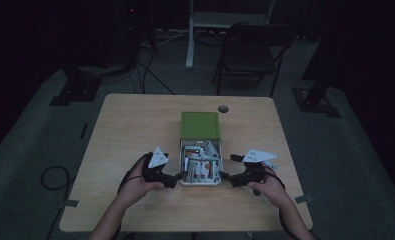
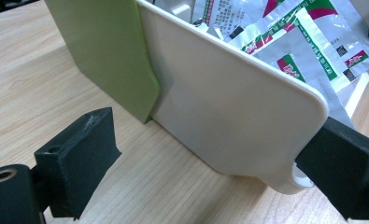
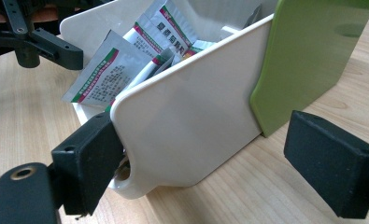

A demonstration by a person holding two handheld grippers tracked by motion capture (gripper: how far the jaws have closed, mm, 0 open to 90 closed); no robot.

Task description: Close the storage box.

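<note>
My left gripper (image 1: 177, 178) sits at the near left corner of the drawer (image 1: 201, 181), and my right gripper (image 1: 226, 176) at the near right corner, both low over the table (image 1: 135, 125). In the left gripper view my jaws stand apart: one pad is against the drawer's front corner by its small lug, the other hangs free over bare wood, well off the drawer's side. So the left jaws are spread, gripping nothing. The right gripper view mirrors that: one pad touches the front corner of the drawer (image 3: 187, 130), the other stands clear beside the green sleeve (image 3: 308, 56). Those jaws are spread too, holding nothing.

The white drawer (image 2: 229, 102) lies on the table between my grippers, pulled out toward me from the sleeve (image 1: 200, 125), its far end inside it. Loose sachets (image 1: 201, 165) with red and green print fill it; some stick up above its rim.

Beyond the sleeve is a round hole (image 1: 223, 108) in the tabletop. Past the table, on the dim floor, stands a chair (image 1: 250, 55).
</note>
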